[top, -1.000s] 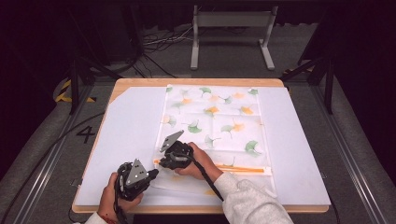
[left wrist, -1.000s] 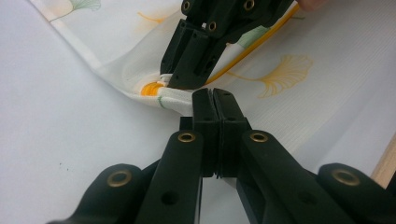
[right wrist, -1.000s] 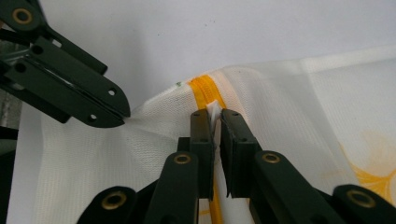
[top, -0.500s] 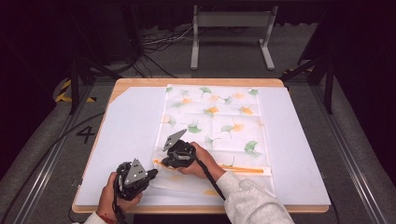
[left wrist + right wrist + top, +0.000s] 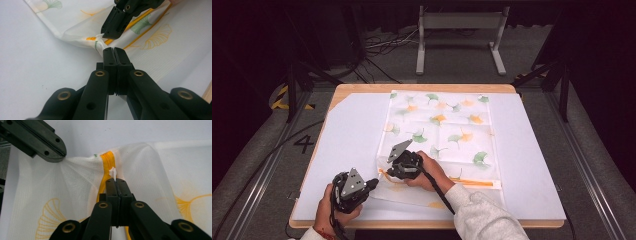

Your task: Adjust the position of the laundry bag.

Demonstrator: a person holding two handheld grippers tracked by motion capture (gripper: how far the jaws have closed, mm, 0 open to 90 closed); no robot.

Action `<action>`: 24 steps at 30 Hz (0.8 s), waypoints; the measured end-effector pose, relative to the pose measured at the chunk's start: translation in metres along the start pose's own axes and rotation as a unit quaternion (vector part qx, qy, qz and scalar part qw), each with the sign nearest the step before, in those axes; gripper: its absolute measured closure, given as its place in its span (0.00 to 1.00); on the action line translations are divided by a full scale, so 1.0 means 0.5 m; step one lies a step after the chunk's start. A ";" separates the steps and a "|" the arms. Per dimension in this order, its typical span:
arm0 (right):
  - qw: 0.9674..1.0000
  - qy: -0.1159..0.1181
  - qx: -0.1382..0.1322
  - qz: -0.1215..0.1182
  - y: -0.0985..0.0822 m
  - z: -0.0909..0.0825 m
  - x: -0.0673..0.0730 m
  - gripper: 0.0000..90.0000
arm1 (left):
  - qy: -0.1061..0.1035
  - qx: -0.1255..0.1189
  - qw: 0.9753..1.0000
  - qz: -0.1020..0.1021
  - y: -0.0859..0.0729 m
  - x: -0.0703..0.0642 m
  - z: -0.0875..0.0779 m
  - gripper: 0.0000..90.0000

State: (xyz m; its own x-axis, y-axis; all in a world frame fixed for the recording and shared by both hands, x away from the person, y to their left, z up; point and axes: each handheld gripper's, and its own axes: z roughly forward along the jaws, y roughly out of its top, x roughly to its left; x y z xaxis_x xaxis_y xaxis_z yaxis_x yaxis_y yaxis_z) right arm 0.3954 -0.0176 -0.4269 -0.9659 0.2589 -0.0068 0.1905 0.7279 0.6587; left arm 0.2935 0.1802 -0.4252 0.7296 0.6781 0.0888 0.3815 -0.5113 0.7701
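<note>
A white mesh bag (image 5: 447,125) printed with green and orange ginkgo leaves lies flat on the table, its orange zipper (image 5: 472,182) along the near edge. At the bag's near-left corner both grippers meet. My left gripper (image 5: 375,182) is shut on the bunched corner fabric (image 5: 98,45), with the right gripper (image 5: 110,33) just beyond its tips. My right gripper (image 5: 116,181) is shut on the small white zipper pull (image 5: 112,172) at the end of the orange zipper (image 5: 106,161). Pinching the mesh a little to the side is the left gripper (image 5: 58,155).
The bag rests on a white mat (image 5: 347,135) covering a wooden table (image 5: 362,89). A metal stand (image 5: 459,35) and cables (image 5: 382,45) lie on the floor beyond the far edge. A person's hands and a grey sleeve (image 5: 482,215) come in from the bottom.
</note>
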 end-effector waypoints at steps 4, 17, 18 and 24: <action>1.000 -0.002 0.000 0.006 -0.004 0.002 0.000 1.00 | 0.002 -0.006 1.000 -0.004 0.002 0.002 -0.003 0.99; 0.999 -0.032 -0.014 -0.017 -0.004 -0.005 0.017 1.00 | -0.001 -0.002 1.000 -0.014 0.003 0.012 0.003 0.98; 0.999 -0.033 -0.013 -0.017 -0.004 -0.005 0.018 1.00 | -0.003 0.000 1.000 -0.015 0.004 0.014 0.005 0.98; 0.999 -0.032 -0.018 -0.013 -0.005 -0.006 0.017 1.00 | -0.010 0.001 0.999 -0.031 0.002 0.024 0.017 0.98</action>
State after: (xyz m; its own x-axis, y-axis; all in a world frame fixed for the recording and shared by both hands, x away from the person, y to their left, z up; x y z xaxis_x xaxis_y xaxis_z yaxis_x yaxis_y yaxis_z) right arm 0.3861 -0.0188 -0.4263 -0.9570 0.2813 -0.0707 0.1585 0.7113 0.6848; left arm 0.3077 0.1834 -0.4287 0.7153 0.6982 0.0279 0.4282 -0.4696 0.7721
